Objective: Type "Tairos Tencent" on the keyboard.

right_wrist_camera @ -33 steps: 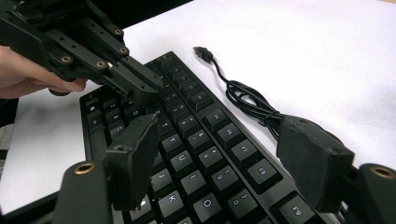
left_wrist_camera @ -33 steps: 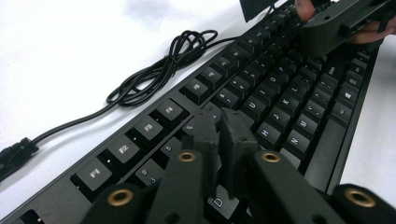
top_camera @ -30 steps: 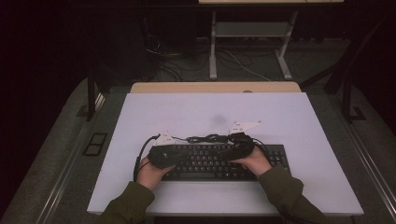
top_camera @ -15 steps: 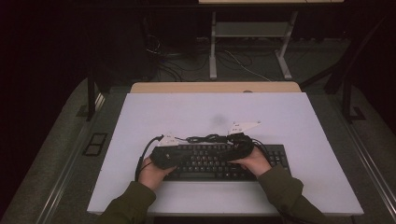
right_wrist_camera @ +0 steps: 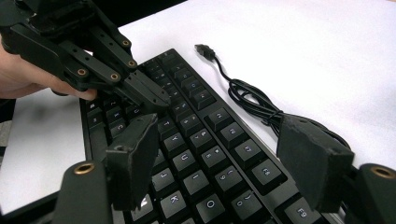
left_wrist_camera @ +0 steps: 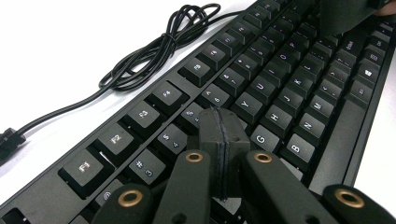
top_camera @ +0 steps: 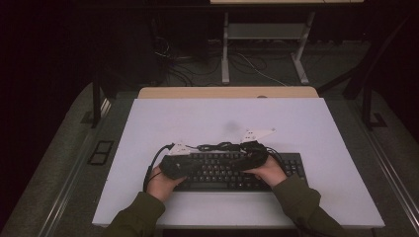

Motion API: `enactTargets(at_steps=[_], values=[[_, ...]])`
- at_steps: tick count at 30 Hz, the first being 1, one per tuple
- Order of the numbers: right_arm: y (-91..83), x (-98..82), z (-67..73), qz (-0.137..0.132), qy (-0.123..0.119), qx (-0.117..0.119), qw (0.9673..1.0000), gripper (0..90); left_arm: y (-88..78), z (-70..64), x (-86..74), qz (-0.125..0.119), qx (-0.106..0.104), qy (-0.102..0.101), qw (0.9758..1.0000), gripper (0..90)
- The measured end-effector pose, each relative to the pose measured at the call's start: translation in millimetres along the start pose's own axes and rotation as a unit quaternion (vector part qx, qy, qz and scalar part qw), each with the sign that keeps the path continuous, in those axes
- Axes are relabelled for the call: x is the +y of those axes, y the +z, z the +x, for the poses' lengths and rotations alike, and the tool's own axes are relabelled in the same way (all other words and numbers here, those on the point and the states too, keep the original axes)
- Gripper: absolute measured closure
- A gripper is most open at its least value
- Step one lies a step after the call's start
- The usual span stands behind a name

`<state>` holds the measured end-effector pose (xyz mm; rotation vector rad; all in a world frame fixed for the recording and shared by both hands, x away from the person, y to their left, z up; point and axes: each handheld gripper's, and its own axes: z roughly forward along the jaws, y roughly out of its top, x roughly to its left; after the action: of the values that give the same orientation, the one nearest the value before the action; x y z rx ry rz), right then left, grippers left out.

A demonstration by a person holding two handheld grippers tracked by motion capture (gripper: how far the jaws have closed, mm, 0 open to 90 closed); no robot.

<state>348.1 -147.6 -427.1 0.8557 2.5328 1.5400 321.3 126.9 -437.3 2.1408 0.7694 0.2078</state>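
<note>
A black keyboard (top_camera: 292,166) lies near the front of the white table (top_camera: 222,116). Its coiled black cable (top_camera: 217,146) with a USB plug rests just behind it. My left gripper (top_camera: 195,167) is shut with nothing in it. In the left gripper view its closed tips (left_wrist_camera: 219,122) hover over the keys (left_wrist_camera: 264,112) of the keyboard's left half, near the number row. My right gripper (top_camera: 245,161) stands open over the keyboard's middle, with its two pads (right_wrist_camera: 133,140) wide apart above the keys and nothing between them. In the right gripper view the left gripper (right_wrist_camera: 152,97) points toward it over the keyboard (right_wrist_camera: 205,158), beside the cable (right_wrist_camera: 252,103).
Bare white tabletop stretches behind and beside the keyboard. A wooden desk edge (top_camera: 227,92) adjoins the far side of the table. Beyond it are a metal desk frame (top_camera: 225,54) and loose cables (top_camera: 257,66) on a dark floor.
</note>
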Motion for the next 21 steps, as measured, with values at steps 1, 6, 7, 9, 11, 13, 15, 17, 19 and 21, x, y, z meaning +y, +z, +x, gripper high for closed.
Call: enactTargets(at_steps=[1, 6, 7, 9, 11, 13, 15, 17, 19, 21], values=[[-0.1, 0.1, 0.0, 0.0, 0.0, 0.0, 1.0, 29.1, -0.6, -0.1, 0.2, 0.002, 0.002, 0.004, 1.0, 89.3], [-1.2, 0.8, -0.2, 0.001, 0.0, -0.001, 1.0, 29.0, -2.0, 0.0, 0.8, -0.002, 0.0, 0.001, 1.0, 89.3], [-1.3, 0.8, -0.2, 0.0, 0.0, -0.001, 1.0, 29.0, -2.1, 0.4, 0.6, -0.002, -0.002, 0.0, 1.0, 89.3], [-1.2, 0.7, -0.4, 0.0, -0.002, -0.001, 1.0, 29.0, -2.2, 0.4, 0.6, -0.001, -0.001, 0.001, 1.0, 89.3], [-1.3, 0.7, -0.4, 0.0, -0.002, -0.001, 1.0, 29.0, -2.3, 0.1, 0.7, -0.004, -0.002, -0.001, 1.0, 89.3], [-1.5, 0.8, -0.3, 0.0, 0.0, -0.001, 1.0, 29.0, -2.9, -0.3, 1.1, -0.006, -0.002, -0.002, 1.0, 89.3], [-1.5, 0.9, -0.5, -0.001, -0.003, -0.002, 1.0, 29.0, -4.3, 0.1, 1.7, -0.008, -0.002, 0.003, 1.0, 89.3], [-1.7, 1.1, -0.1, -0.001, -0.001, -0.002, 1.0, 29.0, -5.6, -0.6, 2.1, -0.014, -0.002, -0.001, 0.9999, 89.3], [-1.7, 1.0, -0.2, -0.001, -0.001, -0.002, 1.0, 29.0, -7.2, -1.2, 2.3, -0.017, -0.004, -0.003, 0.9998, 89.3], [-1.5, 0.9, -0.2, -0.001, -0.001, -0.002, 1.0, 28.9, -9.0, -1.1, 2.6, -0.02, -0.007, 0.0, 0.9998, 89.3]])
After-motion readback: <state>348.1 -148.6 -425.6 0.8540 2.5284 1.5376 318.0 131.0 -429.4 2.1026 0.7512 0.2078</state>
